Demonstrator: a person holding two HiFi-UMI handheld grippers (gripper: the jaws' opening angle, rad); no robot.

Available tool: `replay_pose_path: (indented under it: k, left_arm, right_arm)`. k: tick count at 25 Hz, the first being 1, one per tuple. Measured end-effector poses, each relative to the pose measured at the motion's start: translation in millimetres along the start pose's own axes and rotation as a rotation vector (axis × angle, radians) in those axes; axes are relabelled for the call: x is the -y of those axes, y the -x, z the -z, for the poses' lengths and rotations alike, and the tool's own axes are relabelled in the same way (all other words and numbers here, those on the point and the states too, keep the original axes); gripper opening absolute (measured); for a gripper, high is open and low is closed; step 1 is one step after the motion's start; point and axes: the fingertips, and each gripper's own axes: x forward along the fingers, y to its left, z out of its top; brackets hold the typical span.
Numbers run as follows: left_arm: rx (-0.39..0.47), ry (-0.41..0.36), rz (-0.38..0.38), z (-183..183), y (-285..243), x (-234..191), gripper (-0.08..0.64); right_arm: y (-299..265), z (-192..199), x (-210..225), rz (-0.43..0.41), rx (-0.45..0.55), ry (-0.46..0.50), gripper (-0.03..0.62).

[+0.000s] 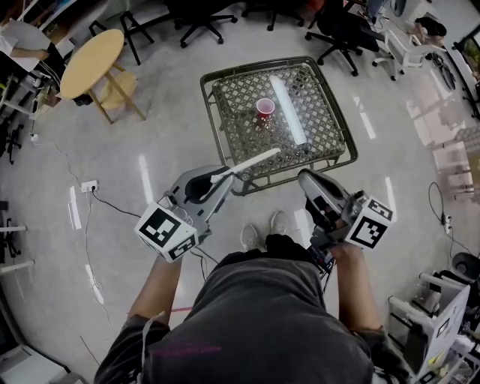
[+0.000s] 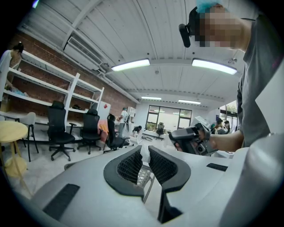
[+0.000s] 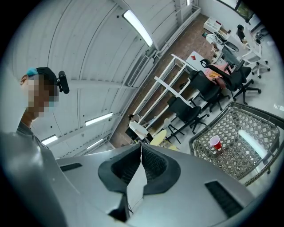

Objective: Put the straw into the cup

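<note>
A red cup [image 1: 265, 108] stands upright near the middle of the wire-mesh table [image 1: 247, 127]; the right gripper view shows the cup [image 3: 215, 143] too. My left gripper [image 1: 219, 178] hovers before the table's near edge, shut on a white straw [image 1: 251, 160] whose free end reaches over the rim toward the cup. Between the jaws the straw [image 2: 144, 156] shows end-on. My right gripper [image 1: 303, 178] is held level beside it, short of the table, shut [image 3: 141, 147] and holding nothing. From the left gripper view the right gripper [image 2: 191, 139] appears in the person's hand.
A long white strip [image 1: 289, 109] lies across the tabletop right of the cup. A round wooden table [image 1: 90, 63] stands at far left, office chairs [image 1: 202, 19] behind. A power strip [image 1: 88, 185] and cables lie on the floor left. My shoes [image 1: 259, 232] are near the table.
</note>
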Motion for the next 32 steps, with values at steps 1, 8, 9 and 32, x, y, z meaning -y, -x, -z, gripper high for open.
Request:
replay_pose_path:
  k: [1, 8, 9, 32]
  left_arm:
    - [-0.001, 0.001, 0.0, 0.3, -1.6, -1.0, 0.049]
    - [-0.011, 0.001, -0.007, -1.8, -15.0, -10.4, 0.049]
    - [-0.013, 0.004, -0.011, -2.0, -18.2, -13.1, 0.049]
    - [-0.077, 0.027, -0.082, -6.1, -103.4, -56.1, 0.049]
  right_arm:
    - [-0.5, -0.9, 1.9, 0.0, 0.001, -0.001, 0.015]
    - [-7.3, -11.9, 17.8, -0.008, -0.001, -0.015, 0.015]
    - [-9.2, -14.1, 21.4, -0.011, -0.003, -0.017, 0.015]
    - [-35.9, -67.7, 109.4, -0.067, -0.071, -0.075, 0.015]
